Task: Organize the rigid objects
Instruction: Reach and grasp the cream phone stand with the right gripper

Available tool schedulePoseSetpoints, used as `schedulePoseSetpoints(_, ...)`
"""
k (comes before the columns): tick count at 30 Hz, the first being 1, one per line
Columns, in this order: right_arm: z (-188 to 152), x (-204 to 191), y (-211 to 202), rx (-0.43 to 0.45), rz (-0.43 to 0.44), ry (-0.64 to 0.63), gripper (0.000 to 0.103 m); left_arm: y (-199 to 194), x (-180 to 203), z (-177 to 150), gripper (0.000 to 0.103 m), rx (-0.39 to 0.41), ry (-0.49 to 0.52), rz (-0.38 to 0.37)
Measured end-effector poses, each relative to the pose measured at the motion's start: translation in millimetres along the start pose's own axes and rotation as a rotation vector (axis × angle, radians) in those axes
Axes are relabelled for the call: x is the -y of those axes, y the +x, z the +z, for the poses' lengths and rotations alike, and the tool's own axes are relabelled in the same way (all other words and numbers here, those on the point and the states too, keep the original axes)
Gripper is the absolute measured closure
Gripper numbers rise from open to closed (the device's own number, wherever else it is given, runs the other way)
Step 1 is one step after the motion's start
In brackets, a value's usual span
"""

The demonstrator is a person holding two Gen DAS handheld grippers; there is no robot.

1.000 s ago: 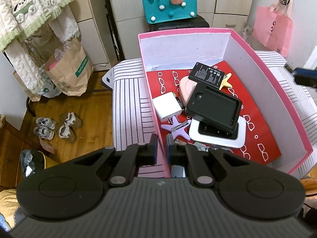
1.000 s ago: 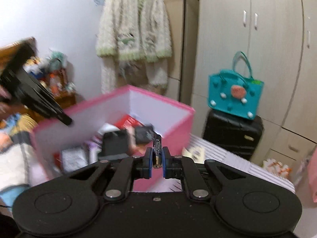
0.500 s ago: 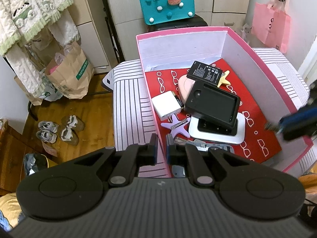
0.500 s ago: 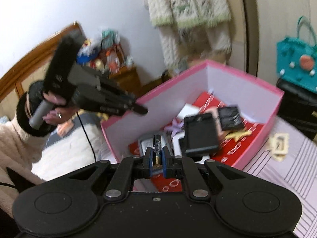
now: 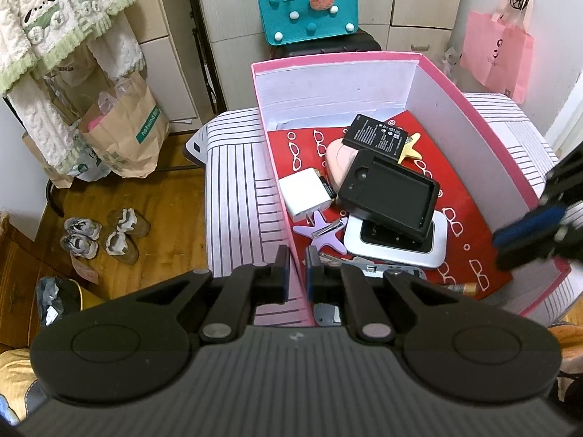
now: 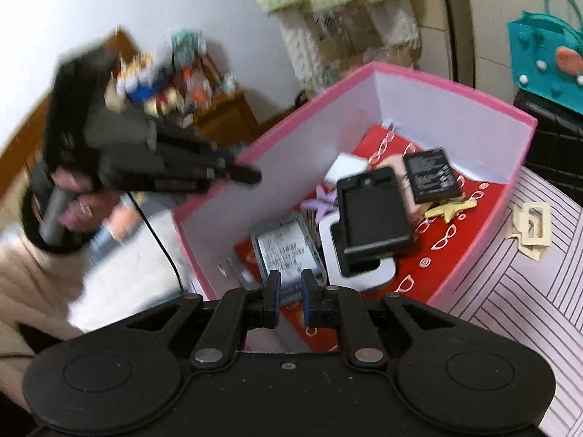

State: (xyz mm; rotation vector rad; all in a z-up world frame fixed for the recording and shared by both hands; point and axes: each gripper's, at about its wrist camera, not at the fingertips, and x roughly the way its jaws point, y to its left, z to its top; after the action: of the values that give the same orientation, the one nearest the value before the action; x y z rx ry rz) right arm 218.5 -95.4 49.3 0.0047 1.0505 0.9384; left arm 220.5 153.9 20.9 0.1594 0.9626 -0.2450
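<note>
A pink box [image 5: 455, 109] with a red floor stands on a striped cushion [image 5: 233, 182]. Inside lie a black charger cradle [image 5: 390, 196] on a white device [image 5: 397, 247], a flat black battery [image 5: 375, 134], a white adapter [image 5: 306, 193] and a purple star clip [image 5: 320, 229]. My left gripper [image 5: 297, 273] is shut on the box's left wall. Over the box's near right corner my right gripper [image 6: 290, 291] hangs with its jaws opening and nothing between them. A small cylindrical battery [image 5: 462, 287] lies on the red floor below it.
A cream clip [image 6: 532, 225] lies on the striped cushion outside the box. A teal bag [image 5: 309, 3] sits on a dark suitcase behind, and a pink bag [image 5: 495, 54] hangs at the right. On the wooden floor to the left are a paper bag [image 5: 124, 127] and shoes [image 5: 102, 233].
My right gripper swung over the box and tipped downward. The small battery it pinched is gone from its jaws, which have parted. The left gripper kept its grip on the wall.
</note>
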Motion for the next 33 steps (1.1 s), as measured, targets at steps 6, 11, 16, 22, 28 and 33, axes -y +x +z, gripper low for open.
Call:
schedulePoseSetpoints(6,-4,22,-50,0.19,-0.097,0.058,0.087,0,0,0,0.095,0.003,-0.001,-0.001)
schedulePoseSetpoints(11,-12,46,-71,0.268,-0.285,0.074,0.087,-1,0,0,0.095,0.004,-0.003,-0.001)
schedulePoseSetpoints(16,-19,86,-63,0.268,-0.428,0.088,0.086,-2,0,-1,0.094,0.012,-0.013,-0.003)
schedulePoseSetpoints(22,-27,135,-31,0.266,-0.391,0.157,0.074,-2,-1,-2,0.094,0.014,-0.02,-0.006)
schedulePoseSetpoints(28,-29,137,14,0.262,-0.465,-0.018,0.053,0,-5,-1,0.094,0.01,-0.043,-0.024)
schedulePoseSetpoints(33,-28,135,33,0.247,-0.538,-0.118,0.041,2,-6,0,0.094,0.005,-0.038,-0.024)
